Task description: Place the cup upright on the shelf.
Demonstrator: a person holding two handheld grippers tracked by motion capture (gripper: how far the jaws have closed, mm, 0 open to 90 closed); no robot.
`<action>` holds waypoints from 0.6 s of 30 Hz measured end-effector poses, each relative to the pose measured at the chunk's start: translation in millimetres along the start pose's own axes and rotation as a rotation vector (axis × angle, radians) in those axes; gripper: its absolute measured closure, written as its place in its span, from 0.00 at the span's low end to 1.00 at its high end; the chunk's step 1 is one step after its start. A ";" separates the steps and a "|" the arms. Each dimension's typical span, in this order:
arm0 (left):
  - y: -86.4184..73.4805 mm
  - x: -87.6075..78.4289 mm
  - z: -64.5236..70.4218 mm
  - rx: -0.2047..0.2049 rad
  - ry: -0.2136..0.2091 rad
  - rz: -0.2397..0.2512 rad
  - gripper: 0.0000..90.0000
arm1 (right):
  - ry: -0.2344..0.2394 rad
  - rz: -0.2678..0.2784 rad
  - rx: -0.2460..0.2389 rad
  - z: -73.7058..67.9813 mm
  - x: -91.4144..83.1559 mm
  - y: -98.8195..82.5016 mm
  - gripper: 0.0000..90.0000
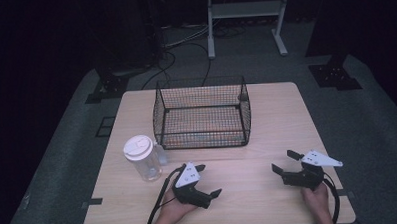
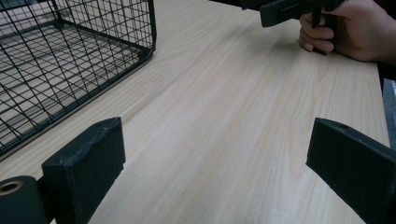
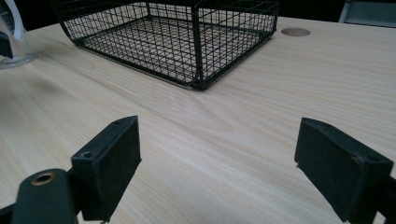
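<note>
**Desk:** What have you got in front of you?

**Me:** From the high view, my left gripper (image 1: 209, 180) sits low and a little left of centre in the frame, and my right gripper (image 1: 283, 160) is at the lower right. Both are held over the wooden table (image 1: 276, 114).

**Desk:** Jaws?

**Me:** Both spread wide. In the left gripper view the two black jaws stand far apart at the bottom corners with bare wood between them. The right gripper view looks the same, nothing pinched.

**Desk:** And the things nearest them?

**Me:** A clear jar with a white lid (image 1: 142, 157) stands at centre-left of the high view, just up and left of my left gripper, not touching it. The black wire basket (image 1: 202, 113) sits in the middle of the frame, beyond both grippers, with the jar just beside its lower left corner.

**Desk:** Anything else?

**Me:** In the left gripper view, the upper right shows my right hand (image 2: 348, 28) wrapped around its handle.
</note>
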State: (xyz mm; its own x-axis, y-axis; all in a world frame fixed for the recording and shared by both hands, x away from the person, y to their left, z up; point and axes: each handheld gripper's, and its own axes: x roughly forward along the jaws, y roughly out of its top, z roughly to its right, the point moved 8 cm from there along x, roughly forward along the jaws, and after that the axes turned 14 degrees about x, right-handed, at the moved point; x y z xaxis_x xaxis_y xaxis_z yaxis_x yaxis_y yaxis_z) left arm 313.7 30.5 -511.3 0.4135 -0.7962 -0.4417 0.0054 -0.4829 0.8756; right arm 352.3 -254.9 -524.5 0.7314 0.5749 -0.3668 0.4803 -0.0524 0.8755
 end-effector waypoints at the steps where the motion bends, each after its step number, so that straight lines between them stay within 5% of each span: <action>1: 0.5 -0.3 -0.3 0.001 0.001 0.000 0.04 | 0.002 0.001 0.000 -0.2 -0.1 0.0 0.15; 10: 2.1 -8.2 -5.1 -0.019 0.005 -0.015 0.04 | 0.000 -0.002 -0.002 -0.6 -0.1 -0.5 0.15; 18: 13.1 -25.7 -3.0 0.005 -0.017 -0.016 0.03 | -0.008 -0.013 -0.010 -1.6 0.6 -1.9 0.15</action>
State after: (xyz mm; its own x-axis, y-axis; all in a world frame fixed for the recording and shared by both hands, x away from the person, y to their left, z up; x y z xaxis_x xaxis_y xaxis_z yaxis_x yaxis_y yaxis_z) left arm 305.8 45.7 -487.9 0.3981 -0.7944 -0.4588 0.0071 -0.4974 0.8675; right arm 351.1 -253.2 -525.9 0.7289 0.5693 -0.3802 0.4847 -0.0370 0.8739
